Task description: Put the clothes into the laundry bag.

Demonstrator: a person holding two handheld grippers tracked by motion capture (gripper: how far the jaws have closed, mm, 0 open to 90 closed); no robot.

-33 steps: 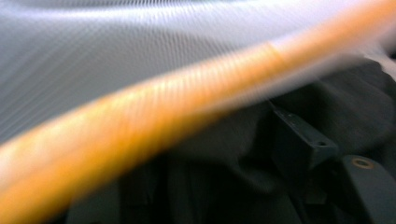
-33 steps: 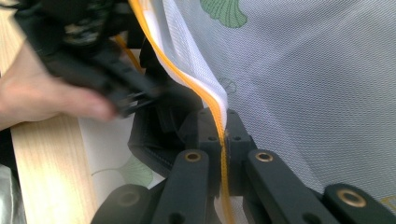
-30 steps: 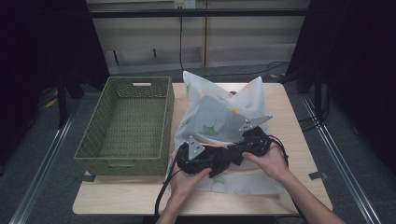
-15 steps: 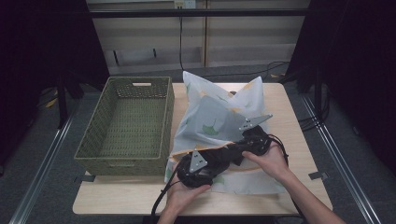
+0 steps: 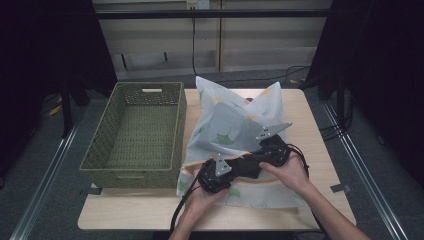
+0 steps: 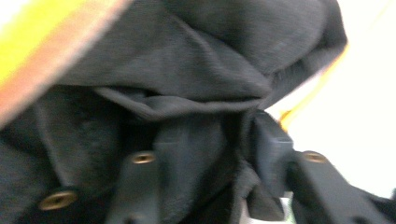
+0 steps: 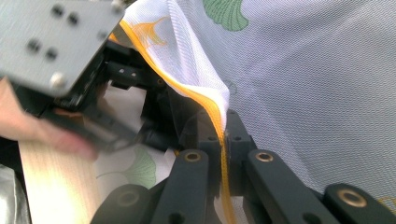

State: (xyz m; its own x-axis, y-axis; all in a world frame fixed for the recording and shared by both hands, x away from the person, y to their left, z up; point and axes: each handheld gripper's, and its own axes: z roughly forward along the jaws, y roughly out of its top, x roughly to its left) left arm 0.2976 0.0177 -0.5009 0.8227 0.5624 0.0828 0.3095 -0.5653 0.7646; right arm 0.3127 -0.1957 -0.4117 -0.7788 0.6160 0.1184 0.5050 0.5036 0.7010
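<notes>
A green woven basket (image 5: 135, 132) is sitting just beside the white mesh bag (image 5: 235, 117) on the table (image 5: 310, 125). The right gripper (image 7: 223, 140) is pinching the bag's orange edge. The left gripper (image 6: 210, 182) has just been closing on a dark cloth (image 6: 187, 74) at the bag's mouth.

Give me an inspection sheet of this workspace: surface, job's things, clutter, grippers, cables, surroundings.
Surface: wooden table, mostly covered.
Job's things: white mesh bag with leaf print and orange edge; black cloth at its opening.
Clutter: empty green basket on the table's left side.
Grippers: right gripper shut on the bag's orange edge; left gripper has just been closing, black cloth between its jaws.
Cables: black cable trails off the near edge.
Surroundings: dark curtains, shelving behind.
</notes>
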